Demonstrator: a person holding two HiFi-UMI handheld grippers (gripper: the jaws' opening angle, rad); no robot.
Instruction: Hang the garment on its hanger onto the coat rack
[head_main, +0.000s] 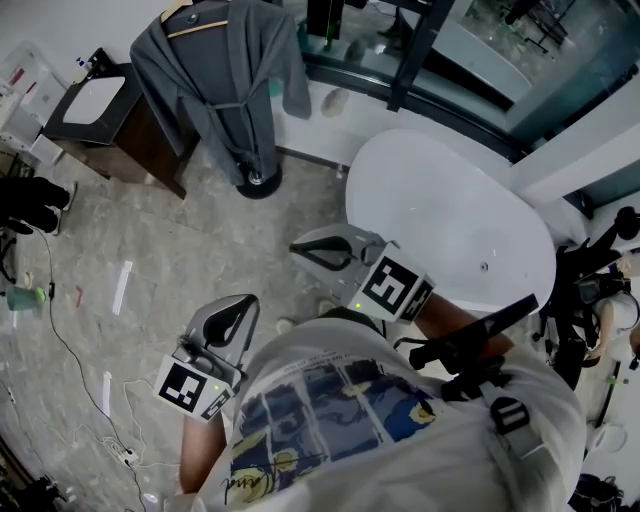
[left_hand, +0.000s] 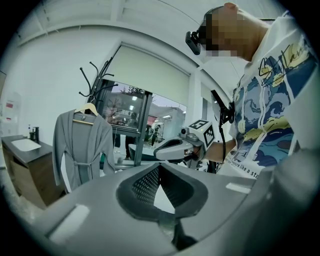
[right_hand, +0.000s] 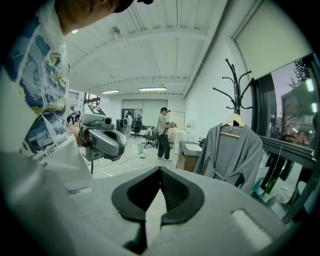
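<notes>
A grey robe (head_main: 220, 80) hangs on a wooden hanger (head_main: 195, 20) from the black coat rack, whose round base (head_main: 258, 182) stands on the floor. The left gripper view shows the robe (left_hand: 82, 150) under the rack's hooks (left_hand: 97, 80). The right gripper view shows the robe (right_hand: 235, 155) at the right. My left gripper (head_main: 248, 302) and right gripper (head_main: 296, 246) are held close in front of the person's chest, well short of the rack. Both are shut and hold nothing. Each gripper view shows its own closed jaws, left (left_hand: 159, 167) and right (right_hand: 161, 171).
A white bathtub (head_main: 450, 220) sits to the right of the rack. A dark cabinet with a sink (head_main: 95, 110) stands to its left. Cables (head_main: 60, 340) trail over the marble floor at the left. A person (right_hand: 163, 132) stands far off in the room.
</notes>
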